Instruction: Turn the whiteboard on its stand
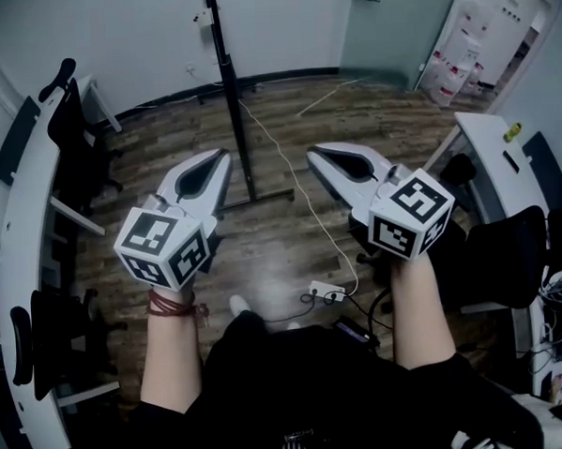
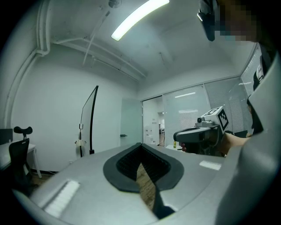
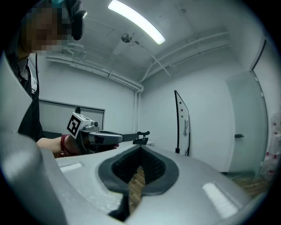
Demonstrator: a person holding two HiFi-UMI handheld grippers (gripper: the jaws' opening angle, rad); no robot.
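The whiteboard on its black wheeled stand (image 1: 226,81) stands ahead on the wood floor, seen edge-on, and its foot bar lies between my two grippers. It appears as a thin dark upright (image 2: 90,118) in the left gripper view and again as a thin upright (image 3: 180,123) in the right gripper view. My left gripper (image 1: 223,156) (image 2: 141,145) is shut and empty, short of the stand. The right gripper (image 1: 313,152) (image 3: 140,147) is also shut with nothing in it. Neither touches the board.
A curved white desk (image 1: 24,242) with black chairs (image 1: 74,126) runs along the left. Another desk (image 1: 488,142) and chair (image 1: 508,254) stand at the right. A power strip (image 1: 327,292) and white cable (image 1: 288,172) lie on the floor near the person's feet.
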